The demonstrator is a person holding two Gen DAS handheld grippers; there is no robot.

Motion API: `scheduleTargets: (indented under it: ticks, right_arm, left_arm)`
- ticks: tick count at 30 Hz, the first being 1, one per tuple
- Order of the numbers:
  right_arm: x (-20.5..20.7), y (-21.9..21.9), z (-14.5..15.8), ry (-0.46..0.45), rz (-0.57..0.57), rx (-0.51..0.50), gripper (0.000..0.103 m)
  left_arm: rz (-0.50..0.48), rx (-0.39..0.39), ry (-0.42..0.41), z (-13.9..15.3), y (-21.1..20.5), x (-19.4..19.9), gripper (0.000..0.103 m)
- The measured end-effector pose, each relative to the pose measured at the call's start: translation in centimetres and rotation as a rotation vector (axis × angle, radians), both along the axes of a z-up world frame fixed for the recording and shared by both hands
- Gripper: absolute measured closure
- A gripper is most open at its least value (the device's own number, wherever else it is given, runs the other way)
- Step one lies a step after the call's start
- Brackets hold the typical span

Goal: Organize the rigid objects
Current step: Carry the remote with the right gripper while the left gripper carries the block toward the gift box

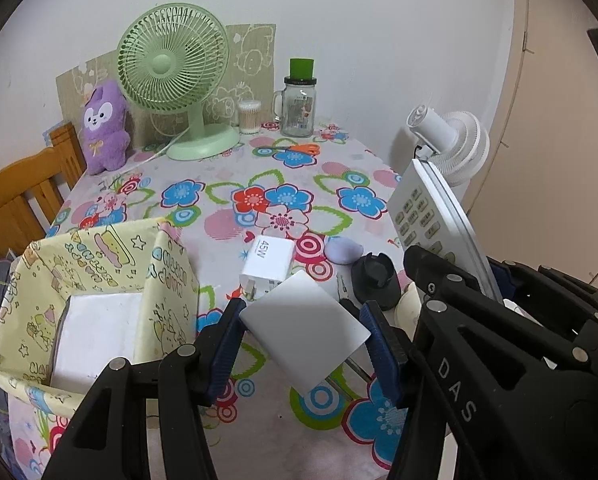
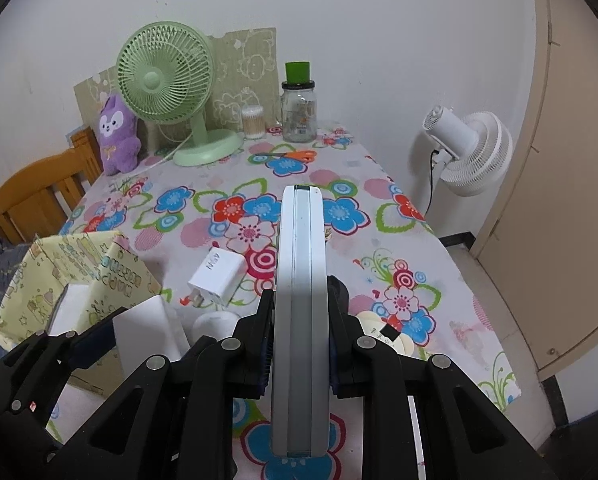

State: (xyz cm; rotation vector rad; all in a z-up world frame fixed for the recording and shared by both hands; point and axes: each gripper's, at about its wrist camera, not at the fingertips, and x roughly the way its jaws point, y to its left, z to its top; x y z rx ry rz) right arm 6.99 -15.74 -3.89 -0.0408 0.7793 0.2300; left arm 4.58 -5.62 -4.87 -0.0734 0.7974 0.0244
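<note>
**Two grippers holding things above the flowered table**

Sitting at left: yellow box (image 1: 99, 280), a white block (image 1: 95, 332) inside. Left gripper (image 1: 305, 346) clamping a white block (image 1: 305, 322), held over the tablecloth (image 1: 227, 184). Right gripper (image 2: 299, 354) squeezing a remote (image 2: 299, 300) on edge, above the charger (image 2: 218, 276) level.

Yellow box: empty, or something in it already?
Not empty. A white block lies inside the yellow box, seen in both wrist views.
</note>
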Motion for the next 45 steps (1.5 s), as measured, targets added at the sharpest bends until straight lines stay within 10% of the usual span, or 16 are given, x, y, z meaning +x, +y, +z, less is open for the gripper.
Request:
scheduleTargets:
  ticks: [45]
  right_arm:
    - [0.6, 10.4, 3.5, 0.034, 0.098, -0.020, 0.079]
  left_arm:
    - [0.062, -0.010, 0.045, 3.0, 9.7, -0.3, 0.042]
